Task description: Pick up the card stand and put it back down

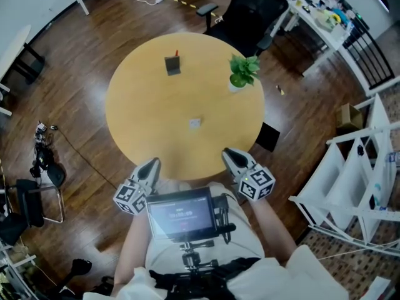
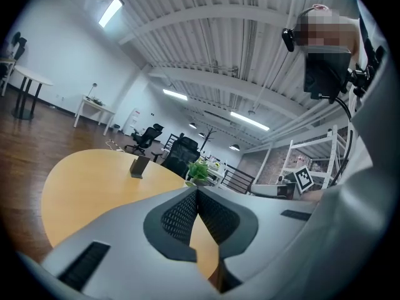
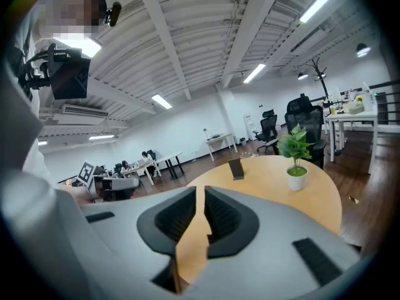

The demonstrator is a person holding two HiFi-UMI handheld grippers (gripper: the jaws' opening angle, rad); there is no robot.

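Open-plan office, dark wood floor, with a round pale-yellow wooden table (image 1: 144, 117) in front of me. The small dark upright card stand (image 1: 172, 65) sits on the far half of the table, with something red poking out of its top. A green potted plant in a white pot (image 1: 242, 72) stands well apart to its right. A small white tag or scrap (image 1: 195, 123) lies near the table's middle; I can't tell what it is.

Both tools hang at the near edge, well short of the stand. My left gripper (image 2: 197, 191) has its ribbed black pads touching at the tips, with nothing between them. My right gripper (image 3: 202, 189) has its pads almost together, a thin slit at the tips showing only table through it. Neither holds anything.

Handling guess: the stand looks light, rigid and thin, probably plastic or metal, and likely to tip or skid if nudged from one side. It doesn't look fragile. I'd open the right jaws wide first, reach across the table and pinch the two flat faces low on the body, below the red bit. Gripping low should keep it upright on the lift. A light squeeze should do. I'd keep clear of the plant on the way in.
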